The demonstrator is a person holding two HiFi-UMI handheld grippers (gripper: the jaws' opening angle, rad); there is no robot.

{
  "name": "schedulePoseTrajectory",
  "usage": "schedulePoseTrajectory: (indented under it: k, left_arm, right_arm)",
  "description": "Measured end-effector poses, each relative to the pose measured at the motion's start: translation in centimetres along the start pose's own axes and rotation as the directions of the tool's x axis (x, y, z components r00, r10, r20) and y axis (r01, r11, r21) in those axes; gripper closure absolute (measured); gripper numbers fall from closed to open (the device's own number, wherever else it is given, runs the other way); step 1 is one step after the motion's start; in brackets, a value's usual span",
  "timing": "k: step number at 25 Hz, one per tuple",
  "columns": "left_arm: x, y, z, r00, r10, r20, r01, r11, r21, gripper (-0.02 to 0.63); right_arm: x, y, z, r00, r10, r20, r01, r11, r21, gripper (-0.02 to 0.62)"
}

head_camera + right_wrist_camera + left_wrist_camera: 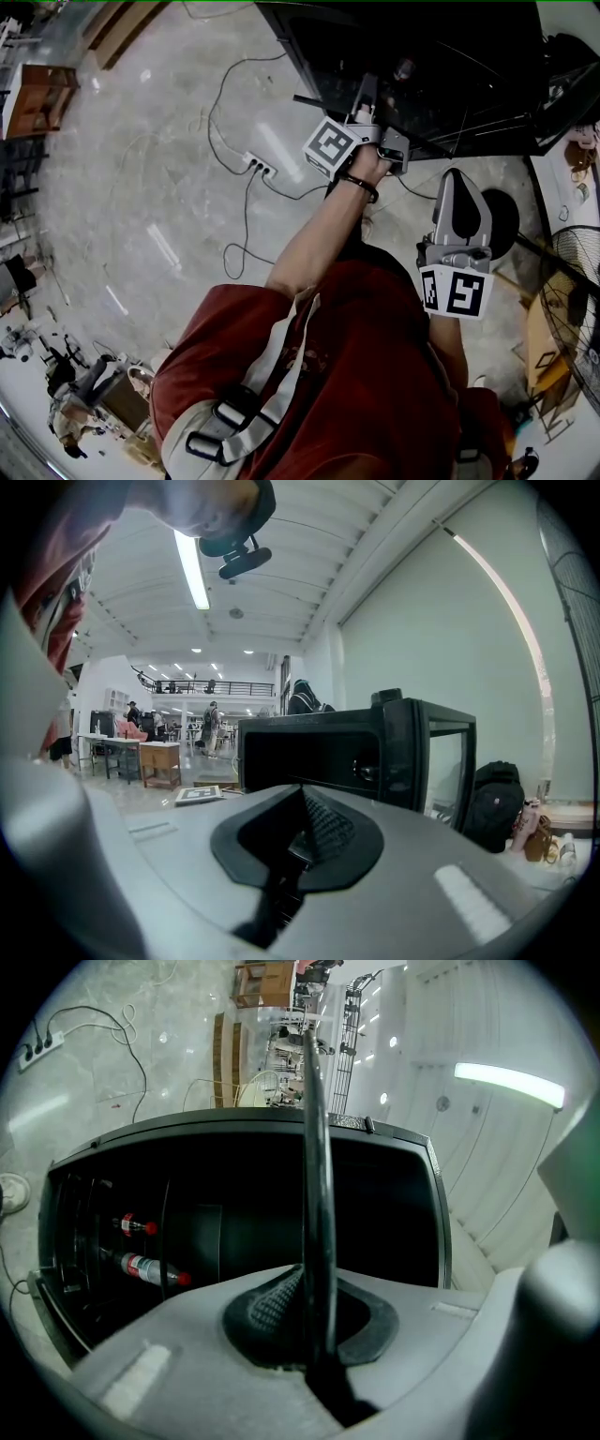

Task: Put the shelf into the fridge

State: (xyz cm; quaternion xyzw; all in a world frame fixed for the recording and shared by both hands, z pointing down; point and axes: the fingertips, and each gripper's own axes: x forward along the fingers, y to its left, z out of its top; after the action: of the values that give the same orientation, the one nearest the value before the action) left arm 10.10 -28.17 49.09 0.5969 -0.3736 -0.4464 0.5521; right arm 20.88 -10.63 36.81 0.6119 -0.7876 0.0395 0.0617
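Shelf (317, 1194): one, thin dark panel seen edge-on, pinched tight between jaws of left gripper (309, 1312), held out at open front of fridge (234, 1157), not yet inside. Fridge: one, black, dark inside. Bottles: two, red-capped, one (150, 1267) beside the other (136, 1226), inside fridge at left of left gripper view. Right gripper (300, 841): jaws pressed together, nothing between them, held near person's body, apart from fridge. Power strip (258, 167): one, on floor.
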Motion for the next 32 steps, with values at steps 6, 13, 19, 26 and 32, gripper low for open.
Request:
schedulePoseTrajectory:
  k: [6,13,19,26,32]
  left_arm:
    - [1.9,0.1,0.0,1.000,-0.011,-0.004,0.011,1.000,-0.004,0.589]
    - [4.6,0.2,-0.2,1.000,-0.019,0.006,0.019,1.000,-0.007,0.588]
    - [6.2,0.2,-0.2,1.000,-0.018,0.012,0.018,1.000,-0.010,0.586]
    - [7.5,0.2,-0.2,1.000,-0.010,0.015,0.010,1.000,0.001,0.584]
    - [8.3,0.3,-0.1,1.000,-0.001,0.017,0.000,1.000,0.003,0.584]
  right_arm:
    - [0.2,0.4,0.3,1.000,0.006,0.009,-0.006,1.000,0.000,0.595]
    - [0.2,0.3,0.4,1.000,0.002,0.009,-0.002,1.000,-0.002,0.595]
    - [0.0,0.3,0.5,1.000,-0.003,0.007,0.003,1.000,-0.005,0.595]
    - [0.1,0.0,0.6,1.000,-0.007,0.004,0.007,1.000,-0.011,0.595]
    - [0.4,0.1,0.6,1.000,0.002,0.006,-0.002,1.000,-0.016,0.595]
